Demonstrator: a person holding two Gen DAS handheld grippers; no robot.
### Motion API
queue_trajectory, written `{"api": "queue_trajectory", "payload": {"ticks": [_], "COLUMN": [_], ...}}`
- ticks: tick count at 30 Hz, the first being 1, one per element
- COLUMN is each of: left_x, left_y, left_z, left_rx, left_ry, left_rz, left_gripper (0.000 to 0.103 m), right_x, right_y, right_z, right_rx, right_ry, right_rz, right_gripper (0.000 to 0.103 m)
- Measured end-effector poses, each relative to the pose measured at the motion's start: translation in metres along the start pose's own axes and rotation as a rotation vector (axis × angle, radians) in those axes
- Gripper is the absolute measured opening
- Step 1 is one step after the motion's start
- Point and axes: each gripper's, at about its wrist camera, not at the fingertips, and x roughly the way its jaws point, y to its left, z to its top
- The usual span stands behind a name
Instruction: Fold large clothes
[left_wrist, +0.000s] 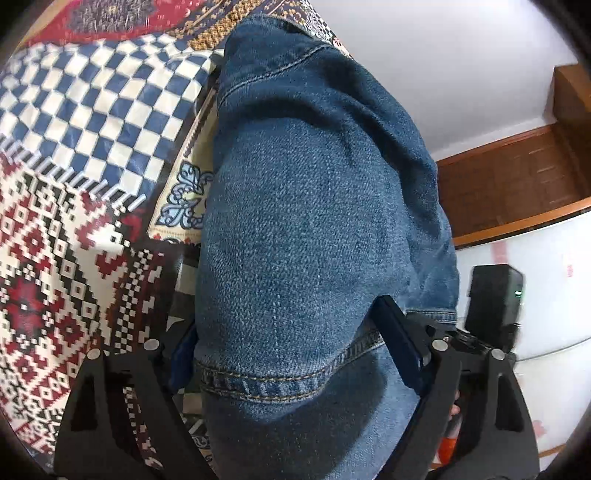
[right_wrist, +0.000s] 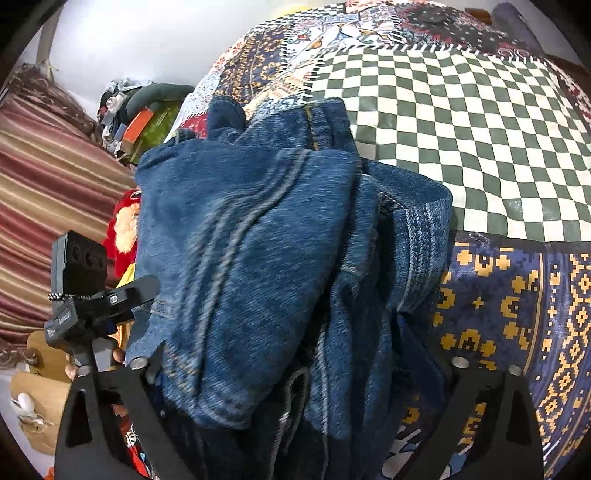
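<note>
You have one garment in play, a pair of blue denim jeans, and you hold it with two grippers. In the left wrist view the jeans rise as a thick rounded column of cloth straight up the middle, woven twill with a faded grain, one double-stitched seam in tan thread curving across near the bottom. Your left gripper has its two black fingers spread fairly wide, with the bundled denim filling the space between them; the right-hand finger presses against the cloth, the other is mostly hidden behind it, so the grip looks like a hold on the jeans.

In the right wrist view the same jeans are bunched in loose heavy folds, with pale worn lines and several seams running down them. The folds cover your right gripper completely at the tips, so you cannot tell how far its fingers stand apart or whether they pinch the cloth.

Under the jeans lies one patchwork bed cover, flat and smooth, made of many square and oblong panels: a checkerboard panel, dark blue ones with orange blocky motifs, red and white pixel-like diamonds. To the left in that view hangs one striped curtain in red and tan bands
</note>
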Motion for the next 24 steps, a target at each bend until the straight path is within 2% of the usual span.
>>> {"api": "queue_trajectory", "payload": {"ticks": [1,3,6,9,15,24], "left_x": [0.0,-0.004,-0.021,-0.04,-0.11,-0.214], "left_y": [-0.004,-0.013,-0.03,-0.052,-0.088,-0.088], "left_z": [-0.002,-0.007,-0.017,-0.026,-0.041,-0.051], "left_rx": [0.011,0.034,0.076,0.143,0.245,0.285], "left_ry": [-0.006,-0.019,-0.043,-0.067,-0.179,-0.301], "left_rz": [0.012,0.026,0.026,0.056,0.098,0.133], "left_gripper": [0.082,0.074,0.059,0.054,0.054,0.054], "right_x": [-0.001,-0.003,-0.013,-0.026,-0.058,-0.083], "right_y": [0.001,0.001,0.013,0.027,0.074,0.167], "right_z": [0.0,0.001,0.001,0.001,-0.003,-0.015], "right_rx": [-0.002,0.009,-0.009,-0.024,-0.1,-0.237], "right_ry": [0.008,0.02,0.018,0.007,-0.045,-0.109], "right_rz": [0.02,0.051,0.043,0.037,0.065,0.105], "right_gripper": [0.082,0.059,0.046,0.038,0.035,0.035]}}
